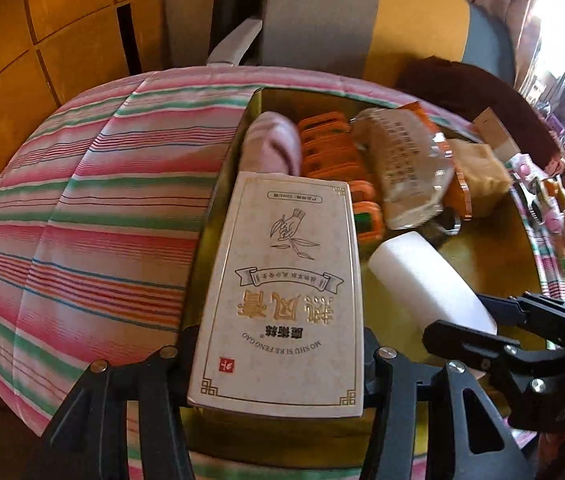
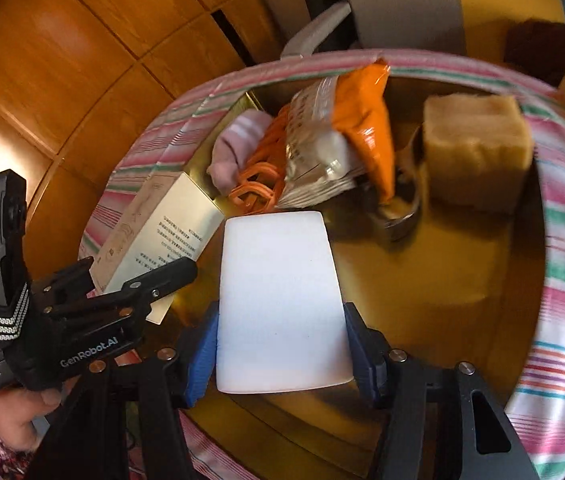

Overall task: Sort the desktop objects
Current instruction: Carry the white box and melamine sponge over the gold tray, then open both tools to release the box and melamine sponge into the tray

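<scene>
wood-panelled flooring is showing behind a table draped in a striped cloth, and on that cloth a gold tray is sitting; every place below is given from that tray.

your left gripper is clamping a white carton with gold lettering, its fingers pressing the carton's two long sides. the carton is hanging over the tray's left edge, half above the cloth and half above the tray floor.

your right gripper is gripping a plain white block between blue pads, and the block is sitting over the tray's near middle, just right of the carton.

inside the tray, at its far left corner, a pink sock is lying bunched. just right of it, orange clips are lying in a heap. a clear and orange snack bag is leaning over the clips toward the tray's far middle. a tan sponge is standing at the tray's far right. between bag and sponge a small metal piece is showing, too hidden to name.

beyond the tray's far edge a grey chair is standing. your hand is showing under the left gripper.
</scene>
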Available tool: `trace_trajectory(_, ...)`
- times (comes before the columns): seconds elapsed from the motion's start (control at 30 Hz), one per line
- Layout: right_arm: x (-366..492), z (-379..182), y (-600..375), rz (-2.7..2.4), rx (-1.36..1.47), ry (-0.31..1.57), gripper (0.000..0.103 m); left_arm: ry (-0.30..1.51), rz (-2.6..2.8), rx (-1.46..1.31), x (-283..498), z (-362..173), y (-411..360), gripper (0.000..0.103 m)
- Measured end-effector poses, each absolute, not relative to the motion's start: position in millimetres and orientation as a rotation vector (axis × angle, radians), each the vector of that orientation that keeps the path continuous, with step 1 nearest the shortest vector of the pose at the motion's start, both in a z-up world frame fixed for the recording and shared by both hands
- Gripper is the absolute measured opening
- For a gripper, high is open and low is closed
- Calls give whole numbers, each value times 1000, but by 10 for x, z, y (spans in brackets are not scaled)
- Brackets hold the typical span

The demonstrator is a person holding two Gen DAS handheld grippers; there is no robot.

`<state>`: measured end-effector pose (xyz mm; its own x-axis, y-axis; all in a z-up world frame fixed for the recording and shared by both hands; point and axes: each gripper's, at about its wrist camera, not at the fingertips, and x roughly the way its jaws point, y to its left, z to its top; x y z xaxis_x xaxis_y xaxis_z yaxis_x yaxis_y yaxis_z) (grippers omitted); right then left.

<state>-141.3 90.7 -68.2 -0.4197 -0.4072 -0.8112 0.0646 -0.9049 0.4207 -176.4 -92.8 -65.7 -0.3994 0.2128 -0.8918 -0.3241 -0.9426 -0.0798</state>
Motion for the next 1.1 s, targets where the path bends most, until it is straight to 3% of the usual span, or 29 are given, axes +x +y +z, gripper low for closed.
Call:
trace_trajectory(0.1, -1509, -747, 782, -2360, 1517, -542, 61, 131, 2376, -1520, -1845, -678, -933, 53)
trace_trajectory(0.23, -1535, -752, 794, -2347, 1489, -611, 65, -43, 2385, -1517, -1845, -567, -1076, 57)
trace_trajectory(0.47, -1357, -739, 838, -2301, 1507, -557, 68, -11, 2479, -1435, -1747, -345, -1089, 59)
trace_trajectory(0.8, -1455, -948, 557, -2176, 1542, -547, 43, -244, 2547, -1332, -1671, -218, -1330, 59)
trace_trajectory(0.9, -1537, -935, 500, -2212, 1498, -520, 41, -280, 2552, -1334, -1637, -213, -1349, 59)
trace_trajectory(1.0, -1565, -940, 550, -2210, 1477, -556, 43, -296, 2545, -1333, -1567, -200, -1324, 59)
trace_trajectory(1.1, -1472, -884, 644, -2207, 1448, -571, 56, -304, 2549, -1323, -1469, -172, -1281, 59)
